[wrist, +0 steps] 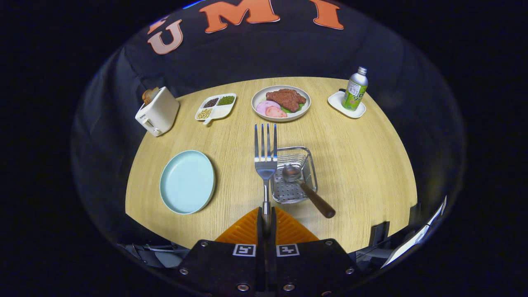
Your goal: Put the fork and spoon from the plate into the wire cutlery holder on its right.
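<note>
My gripper is shut on the handle of a metal fork, which points straight ahead with its tines up over the table. The fork hangs above the left edge of the wire cutlery holder. A spoon with a brown wooden handle lies in the holder, bowl inside and handle sticking out over the near right rim. The light blue plate sits bare to the left of the holder.
At the back of the round wooden table stand a white toaster, a divided dish of beans, a plate of meat and a bottle on a white coaster.
</note>
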The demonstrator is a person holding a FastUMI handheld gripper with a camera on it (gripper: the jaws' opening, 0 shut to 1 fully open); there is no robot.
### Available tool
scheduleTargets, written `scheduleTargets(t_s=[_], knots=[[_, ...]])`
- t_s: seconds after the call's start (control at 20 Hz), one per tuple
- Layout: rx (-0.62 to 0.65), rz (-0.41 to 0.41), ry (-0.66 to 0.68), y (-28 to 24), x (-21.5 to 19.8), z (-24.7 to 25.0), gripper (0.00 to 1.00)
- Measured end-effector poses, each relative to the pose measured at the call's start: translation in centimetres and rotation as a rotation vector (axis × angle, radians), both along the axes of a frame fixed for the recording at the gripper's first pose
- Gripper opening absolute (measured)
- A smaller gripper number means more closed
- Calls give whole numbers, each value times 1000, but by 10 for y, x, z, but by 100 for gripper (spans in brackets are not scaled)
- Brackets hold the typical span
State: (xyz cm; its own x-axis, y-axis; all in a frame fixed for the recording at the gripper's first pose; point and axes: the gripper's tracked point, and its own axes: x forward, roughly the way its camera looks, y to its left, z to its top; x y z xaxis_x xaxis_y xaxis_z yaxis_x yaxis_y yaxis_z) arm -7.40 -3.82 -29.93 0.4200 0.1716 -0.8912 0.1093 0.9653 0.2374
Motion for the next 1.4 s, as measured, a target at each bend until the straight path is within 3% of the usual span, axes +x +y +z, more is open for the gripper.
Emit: scheduleTargets(t_s=[0.3, 0.5, 0.65, 0.8, 1.05, 1.25, 1.4], knots=[[-61, 18, 66, -18, 1, -27, 7], [-63, 7, 12, -24, 21, -20, 13], [-48, -13, -139, -26, 49, 10, 21], [-44, -52, -353, -31, 80, 55, 49], [-82, -106, -592, -43, 99, 124, 74], [-58, -143, -749, -41, 103, 185, 80], [-128, -131, -920, -45, 105, 240, 86]])
